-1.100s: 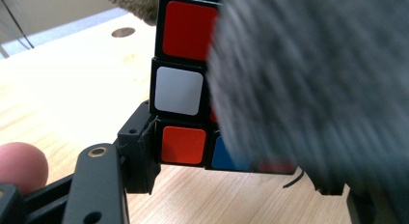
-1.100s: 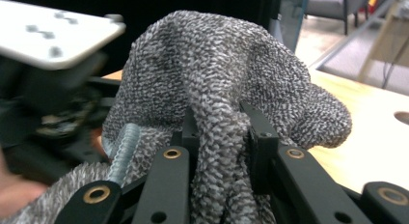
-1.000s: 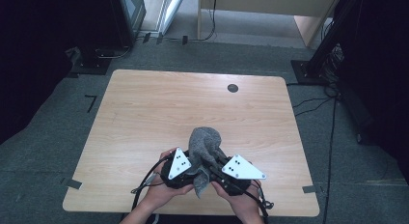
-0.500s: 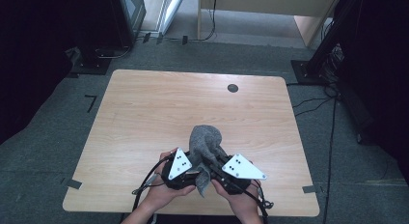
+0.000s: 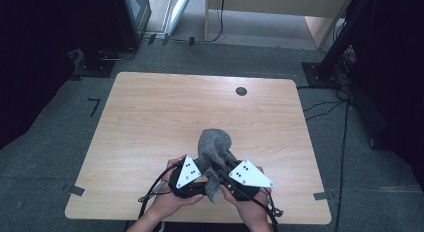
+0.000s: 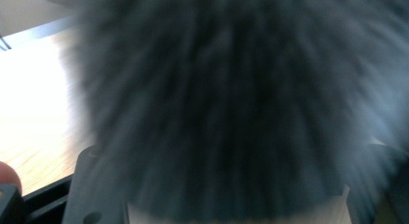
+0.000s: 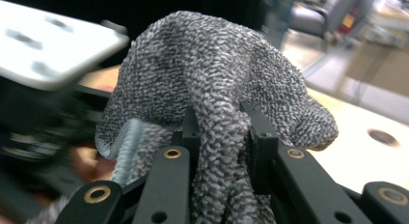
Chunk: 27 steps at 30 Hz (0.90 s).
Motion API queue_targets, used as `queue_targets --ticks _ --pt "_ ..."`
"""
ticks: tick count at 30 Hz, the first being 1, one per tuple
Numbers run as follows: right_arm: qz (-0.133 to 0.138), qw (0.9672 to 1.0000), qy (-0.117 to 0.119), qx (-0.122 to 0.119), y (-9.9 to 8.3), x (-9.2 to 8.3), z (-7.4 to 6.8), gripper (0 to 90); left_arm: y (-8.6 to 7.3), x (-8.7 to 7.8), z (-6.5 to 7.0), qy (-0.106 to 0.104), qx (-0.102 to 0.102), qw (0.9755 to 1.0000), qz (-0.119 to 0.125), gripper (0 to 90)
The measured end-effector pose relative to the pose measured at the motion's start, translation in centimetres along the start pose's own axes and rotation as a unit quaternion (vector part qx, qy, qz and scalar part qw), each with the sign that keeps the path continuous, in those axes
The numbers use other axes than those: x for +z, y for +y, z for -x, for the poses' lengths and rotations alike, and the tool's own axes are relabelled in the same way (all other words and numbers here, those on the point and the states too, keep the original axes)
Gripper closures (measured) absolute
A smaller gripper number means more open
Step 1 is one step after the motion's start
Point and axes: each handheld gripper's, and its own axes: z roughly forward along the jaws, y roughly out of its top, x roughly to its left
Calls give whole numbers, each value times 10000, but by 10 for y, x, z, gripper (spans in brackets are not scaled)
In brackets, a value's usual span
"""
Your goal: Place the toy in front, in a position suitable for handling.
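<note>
Unmoved since before: grey cloth [image 7: 217, 93] pinched between right claw [image 7: 219, 132] jaws.

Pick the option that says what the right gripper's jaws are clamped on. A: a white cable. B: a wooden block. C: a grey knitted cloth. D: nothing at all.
C: in the right gripper view the right gripper has a fold of the grey knitted cloth pinched between its black jaws.

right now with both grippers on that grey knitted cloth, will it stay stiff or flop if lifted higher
The grey knitted cloth probably flops: it bunches into a soft hump over the right gripper and a loose end hangs between the hands. The coarse knit likely grips the jaws rather than slipping. It seems light, sagging little near the left gripper.
</note>
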Motion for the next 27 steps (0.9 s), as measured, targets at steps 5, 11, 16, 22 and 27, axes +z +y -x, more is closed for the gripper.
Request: queue_targets --ticks 5,11,16,22,27 --pt "1 9999 143 32 -3 -2 -2 756 -1 1 -9 -70 -364 9993 23 342" --pt "35 9995 197 -262 0 2 -11 752 -3 5 0 -220 -135 9997 -12 342" --pt "-48 9999 -27 130 -8 1 9 754 -2 3 -7 -94 -272 9996 -26 342" --pt "49 9988 480 -115 -2 1 -12 750 -5 6 -1 -290 -278 9992 -43 343" --pt "25 9996 227 160 -1 2 4 752 -3 2 -5 -228 -311 9992 64 342"
